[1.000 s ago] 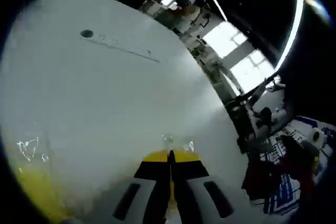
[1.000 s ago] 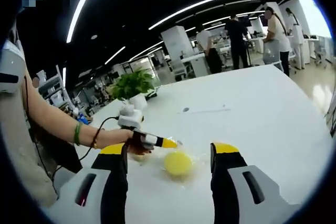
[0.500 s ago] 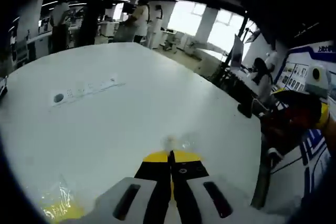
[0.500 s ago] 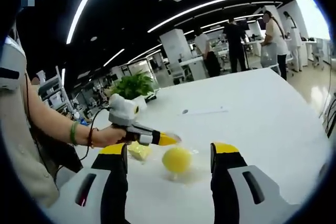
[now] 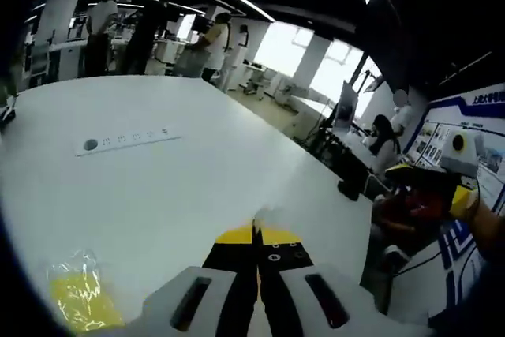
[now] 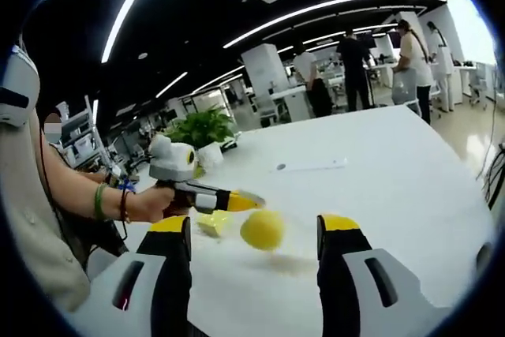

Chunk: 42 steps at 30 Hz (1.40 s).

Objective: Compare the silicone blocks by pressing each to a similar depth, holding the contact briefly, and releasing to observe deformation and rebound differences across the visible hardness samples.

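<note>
apparently between presses, the left gripper [image 6: 251, 200], jaws clenched on nothing, is hovering by the yellow ball [image 6: 263, 229] while the right gripper [image 6: 254, 230] is waiting with jaws spread wide, so lowering onto a sample looks next.

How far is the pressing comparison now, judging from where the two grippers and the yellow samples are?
Nothing visibly marks a finished press. In hand: the left gripper, jaws shut, hangs above the white table, touching neither the round yellow sample nor the smaller yellow block. The right gripper is open around the round sample without contact. Both samples seem left to press, hold and release.
</note>
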Each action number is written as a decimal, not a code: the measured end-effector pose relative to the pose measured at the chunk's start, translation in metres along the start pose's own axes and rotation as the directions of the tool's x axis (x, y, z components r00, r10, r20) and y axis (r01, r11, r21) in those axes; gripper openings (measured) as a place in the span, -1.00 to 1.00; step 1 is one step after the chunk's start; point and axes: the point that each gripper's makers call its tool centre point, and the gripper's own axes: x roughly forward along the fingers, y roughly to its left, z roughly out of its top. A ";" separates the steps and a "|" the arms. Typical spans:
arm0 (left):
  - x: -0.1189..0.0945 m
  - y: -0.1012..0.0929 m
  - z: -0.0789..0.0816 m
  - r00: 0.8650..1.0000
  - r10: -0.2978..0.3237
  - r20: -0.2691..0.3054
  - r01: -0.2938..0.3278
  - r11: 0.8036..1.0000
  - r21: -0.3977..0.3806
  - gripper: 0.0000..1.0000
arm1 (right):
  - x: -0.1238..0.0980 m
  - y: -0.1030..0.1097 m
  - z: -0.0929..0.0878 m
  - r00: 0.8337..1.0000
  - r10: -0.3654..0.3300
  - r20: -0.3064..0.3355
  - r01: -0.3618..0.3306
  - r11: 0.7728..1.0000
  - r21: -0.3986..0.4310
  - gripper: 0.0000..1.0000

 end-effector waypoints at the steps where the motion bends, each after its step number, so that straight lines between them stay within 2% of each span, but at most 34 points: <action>1: -0.004 0.000 0.003 1.000 0.008 0.011 -0.008 1.000 0.014 -1.00 | -0.001 0.002 0.001 1.000 0.001 0.000 -0.001 1.000 -0.008 0.20; 8: -0.036 0.002 0.022 0.998 0.017 0.052 -0.019 0.999 0.036 -1.00 | 0.000 0.012 0.012 1.000 0.019 -0.014 -0.020 0.997 -0.078 0.24; 14: -0.068 0.001 0.046 0.995 0.016 0.100 -0.023 0.998 0.064 -1.00 | 0.005 0.026 0.017 0.995 0.068 -0.070 -0.080 0.977 -0.198 0.27; 16: -0.080 0.000 0.054 0.995 0.007 0.103 -0.015 0.997 0.075 -1.00 | 0.009 0.033 0.020 0.990 0.097 -0.098 -0.119 0.962 -0.247 0.29; 19: -0.102 -0.003 0.068 0.993 -0.005 0.121 -0.008 0.994 0.107 -1.00 | 0.018 0.046 0.024 0.977 0.139 -0.162 -0.188 0.918 -0.349 0.32; 24: -0.130 -0.010 0.083 0.990 -0.012 0.143 -0.012 0.987 0.163 -1.00 | 0.043 0.065 0.040 0.962 0.191 -0.194 -0.257 0.871 -0.419 0.32; 29: -0.152 -0.019 0.087 0.988 -0.028 0.150 0.001 0.984 0.177 -1.00 | 0.072 0.090 0.053 0.946 0.243 -0.214 -0.317 0.827 -0.464 0.34; 30: -0.157 -0.021 0.087 0.988 -0.035 0.150 0.007 0.983 0.183 -1.00 | 0.081 0.099 0.055 0.936 0.270 -0.226 -0.348 0.807 -0.477 0.34; 31: -0.160 -0.022 0.087 0.988 -0.036 0.150 0.008 0.982 0.187 -1.00 | 0.086 0.103 0.056 0.932 0.277 -0.232 -0.358 0.798 -0.484 0.34; 35: -0.170 -0.025 0.085 0.989 -0.047 0.142 0.017 0.979 0.203 -1.00 | 0.112 0.122 0.049 0.900 0.311 -0.305 -0.430 0.746 -0.508 0.34; 36: -0.172 -0.026 0.085 0.989 -0.045 0.141 0.014 0.977 0.212 -1.00 | 0.119 0.128 0.046 0.885 0.329 -0.328 -0.459 0.727 -0.510 0.34; 38: -0.175 -0.026 0.084 0.990 -0.045 0.137 0.014 0.976 0.216 -1.00 | 0.128 0.133 0.039 0.867 0.336 -0.368 -0.490 0.709 -0.507 0.33; 42: -0.182 -0.023 0.085 0.989 -0.046 0.142 0.015 0.977 0.214 -1.00 | 0.140 0.140 0.032 0.846 0.348 -0.404 -0.523 0.688 -0.503 0.33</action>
